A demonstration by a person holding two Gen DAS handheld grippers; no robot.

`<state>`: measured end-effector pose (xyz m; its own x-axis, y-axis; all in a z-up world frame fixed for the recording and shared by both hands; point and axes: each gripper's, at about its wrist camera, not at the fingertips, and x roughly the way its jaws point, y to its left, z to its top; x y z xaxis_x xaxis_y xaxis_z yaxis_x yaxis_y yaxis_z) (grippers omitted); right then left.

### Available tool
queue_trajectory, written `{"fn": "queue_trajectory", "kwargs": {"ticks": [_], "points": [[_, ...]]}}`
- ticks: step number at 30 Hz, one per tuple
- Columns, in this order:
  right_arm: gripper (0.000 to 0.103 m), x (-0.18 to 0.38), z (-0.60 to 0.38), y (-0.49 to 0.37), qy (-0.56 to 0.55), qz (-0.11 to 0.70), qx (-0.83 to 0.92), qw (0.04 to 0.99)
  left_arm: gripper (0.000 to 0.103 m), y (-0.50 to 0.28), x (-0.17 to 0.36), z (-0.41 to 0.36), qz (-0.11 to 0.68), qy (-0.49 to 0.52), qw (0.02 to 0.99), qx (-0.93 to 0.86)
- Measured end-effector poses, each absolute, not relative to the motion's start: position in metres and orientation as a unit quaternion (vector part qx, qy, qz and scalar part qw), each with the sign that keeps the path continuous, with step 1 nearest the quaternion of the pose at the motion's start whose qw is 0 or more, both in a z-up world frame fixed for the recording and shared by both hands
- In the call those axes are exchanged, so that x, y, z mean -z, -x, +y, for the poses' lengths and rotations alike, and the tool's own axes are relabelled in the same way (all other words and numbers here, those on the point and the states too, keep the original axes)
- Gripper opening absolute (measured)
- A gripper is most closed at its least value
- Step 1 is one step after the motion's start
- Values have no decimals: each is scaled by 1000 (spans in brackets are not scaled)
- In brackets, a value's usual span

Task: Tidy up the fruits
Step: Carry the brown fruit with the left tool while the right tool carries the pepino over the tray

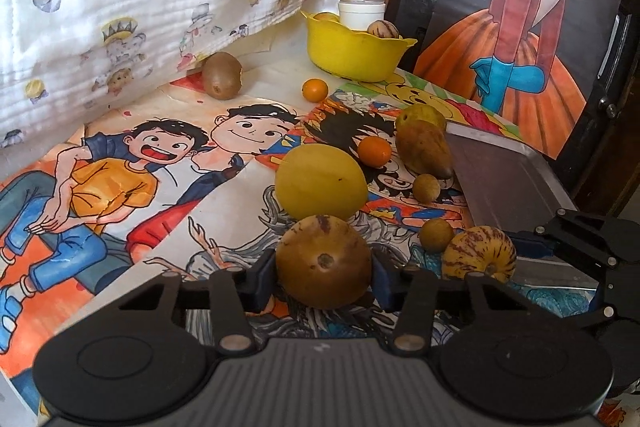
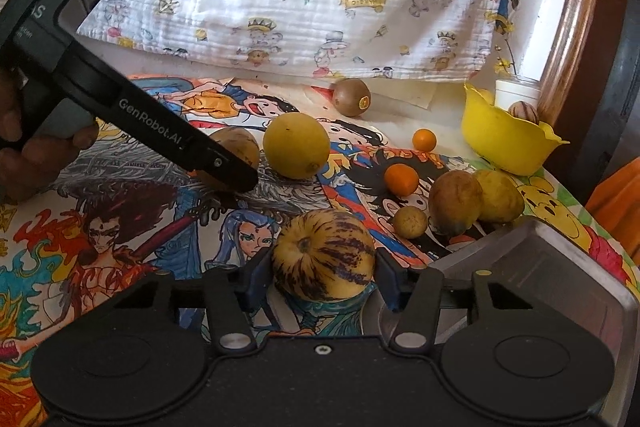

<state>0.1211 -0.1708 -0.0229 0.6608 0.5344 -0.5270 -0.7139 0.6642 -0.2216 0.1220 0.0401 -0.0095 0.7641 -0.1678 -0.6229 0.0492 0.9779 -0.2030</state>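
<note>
Low, both grippers' fingers [image 1: 264,279] pinch fruit.

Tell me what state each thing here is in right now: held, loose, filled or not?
left gripper: shut on brown fruit.
right gripper: shut on striped melon.
yellow bowl: upright, fruit inside.
metal tray: no fruit visible in it.
kiwi: loose by the cloth.

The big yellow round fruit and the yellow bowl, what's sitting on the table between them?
In the right wrist view, two small orange fruits lie between the big yellow round fruit and the yellow bowl.
</note>
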Motion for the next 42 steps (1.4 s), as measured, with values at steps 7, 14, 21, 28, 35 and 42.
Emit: {"fn": "queue_trajectory", "kwargs": {"ticks": [7, 14, 21, 28, 35, 42], "points": [[56, 7, -185, -105, 175, 201, -356, 896, 52, -104, -7, 41, 338, 95, 935, 41], [56, -40, -219, -97, 134, 184, -348, 910, 52, -85, -57, 31, 303, 73, 948, 64], [56, -84, -264, -106, 134, 163, -301, 930, 52, -98, -115, 1, 283, 59, 950, 116], [56, -97, -312, -147, 147, 150, -236, 949, 53, -145, -135, -50, 248, 36, 956, 153], [56, -63, -350, -207, 145, 155, -189, 959, 53, -224, -105, -100, 262, 42, 946, 188], [56, -18, -365, -264, 147, 176, -187, 955, 53, -295, -50, -132, 310, 56, 931, 186]]}}
